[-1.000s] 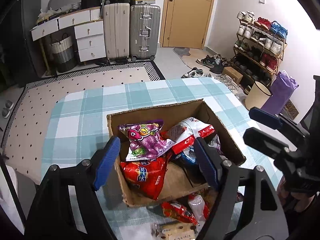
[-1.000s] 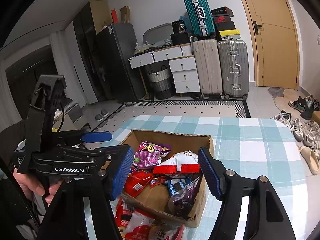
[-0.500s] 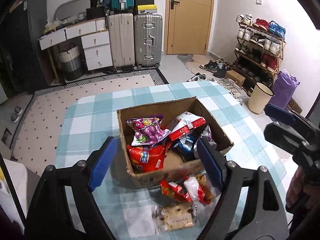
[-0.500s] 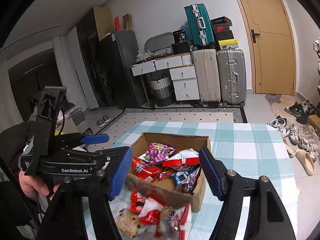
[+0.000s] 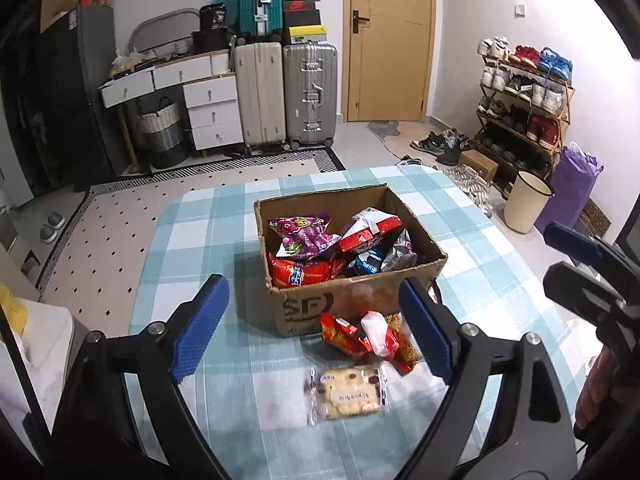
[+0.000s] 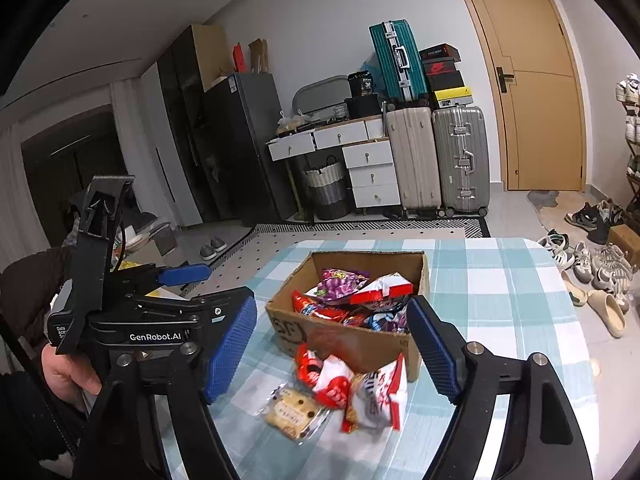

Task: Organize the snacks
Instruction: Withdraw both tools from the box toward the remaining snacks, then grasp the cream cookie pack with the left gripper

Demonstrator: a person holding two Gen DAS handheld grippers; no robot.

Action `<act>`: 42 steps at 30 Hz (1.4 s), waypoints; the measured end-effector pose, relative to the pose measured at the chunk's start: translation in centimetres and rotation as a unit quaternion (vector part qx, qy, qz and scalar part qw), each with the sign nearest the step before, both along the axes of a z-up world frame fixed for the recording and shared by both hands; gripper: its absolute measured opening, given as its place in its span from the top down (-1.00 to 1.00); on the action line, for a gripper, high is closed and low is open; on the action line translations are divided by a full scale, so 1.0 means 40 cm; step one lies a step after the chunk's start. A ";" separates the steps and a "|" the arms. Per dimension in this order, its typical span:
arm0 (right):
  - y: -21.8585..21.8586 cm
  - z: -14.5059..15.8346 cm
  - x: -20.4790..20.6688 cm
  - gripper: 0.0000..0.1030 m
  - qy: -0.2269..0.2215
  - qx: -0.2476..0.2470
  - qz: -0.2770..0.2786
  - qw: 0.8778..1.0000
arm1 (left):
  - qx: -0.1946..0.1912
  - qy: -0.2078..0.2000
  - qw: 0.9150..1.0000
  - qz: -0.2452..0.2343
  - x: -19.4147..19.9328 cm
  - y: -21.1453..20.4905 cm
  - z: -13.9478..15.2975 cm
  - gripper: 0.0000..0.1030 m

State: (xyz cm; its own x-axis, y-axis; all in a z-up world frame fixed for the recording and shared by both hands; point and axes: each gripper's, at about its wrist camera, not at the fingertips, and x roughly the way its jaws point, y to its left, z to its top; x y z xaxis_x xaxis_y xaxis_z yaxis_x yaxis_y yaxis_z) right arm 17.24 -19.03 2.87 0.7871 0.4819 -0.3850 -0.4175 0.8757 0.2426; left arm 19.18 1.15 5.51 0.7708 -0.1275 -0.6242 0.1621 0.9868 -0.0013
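Brown corrugated cardboard forms the open-topped box (image 5: 352,256) at the centre of the table, and it already holds several snack bags: a purple packet (image 5: 302,236), a red-and-white packet (image 5: 370,230) and a red bag (image 5: 304,270) among them. Judged from this, sorting is well along but unfinished. Three items lie loose on the cloth at about 6 o'clock from the box: a clear-wrapped biscuit pack (image 5: 346,394) nearest the holder, and a red-and-white wrapper pile (image 5: 368,338) touching the box's front wall. The left gripper (image 5: 312,328) stands wide apart and holds nothing; the right gripper (image 6: 332,344) is likewise spread wide and empty, both poised above the loose items. The table wears a teal-and-white checked cloth (image 5: 208,248). Beyond, at 12 o'clock, upright hard-shell suitcases (image 5: 288,92) stand beside a tan wooden door (image 5: 390,40); a loaded shoe rack (image 5: 524,92) sits at 2 o'clock.
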 end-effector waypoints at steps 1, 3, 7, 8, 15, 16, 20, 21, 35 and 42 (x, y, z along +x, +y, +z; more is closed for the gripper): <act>-0.001 -0.003 -0.015 -0.55 -0.001 0.001 0.000 1.000 | -0.001 -0.002 1.000 0.002 -0.014 0.000 0.003 -0.69; 0.001 -0.004 -0.045 -0.58 -0.005 0.002 -0.001 1.000 | -0.002 -0.008 1.000 0.008 -0.048 0.000 0.006 -0.74; 0.000 -0.010 -0.083 -0.66 -0.004 0.008 -0.003 1.000 | 0.000 -0.018 1.000 0.015 -0.104 -0.001 0.003 -0.94; 0.001 -0.013 -0.097 -0.68 -0.005 0.008 -0.006 1.000 | 0.001 -0.024 1.000 0.019 -0.123 0.000 0.001 -0.97; 0.003 -0.046 -0.148 -0.75 0.001 0.006 -0.014 1.000 | -0.015 -0.019 0.999 0.034 -0.168 0.006 -0.046 -0.98; 0.000 -0.054 -0.153 -0.75 0.004 0.007 -0.016 1.000 | -0.013 -0.018 0.999 0.039 -0.176 0.008 -0.058 -0.98; -0.010 -0.090 -0.164 -0.76 0.017 0.011 -0.024 1.000 | -0.013 -0.004 0.999 0.048 -0.176 0.012 -0.120 -0.98; -0.010 -0.098 -0.165 -0.76 0.021 0.010 -0.026 0.999 | -0.012 0.000 0.999 0.050 -0.170 0.013 -0.133 -0.98; -0.003 -0.246 -0.130 -0.76 0.077 0.024 -0.035 0.996 | 0.016 0.060 0.997 0.051 -0.066 -0.003 -0.360 -0.98; -0.012 -0.303 -0.106 -0.76 0.105 0.033 -0.038 0.993 | 0.010 0.097 0.995 0.033 -0.011 -0.022 -0.452 -0.98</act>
State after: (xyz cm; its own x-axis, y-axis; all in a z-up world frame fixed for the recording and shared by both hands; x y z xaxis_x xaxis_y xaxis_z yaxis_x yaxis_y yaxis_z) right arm 13.02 -19.49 -9.26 0.7281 0.4546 -0.5130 -0.2857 0.8816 0.3757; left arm 18.75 0.27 -12.56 0.6415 -0.0659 -0.7643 0.0950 0.9955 -0.0061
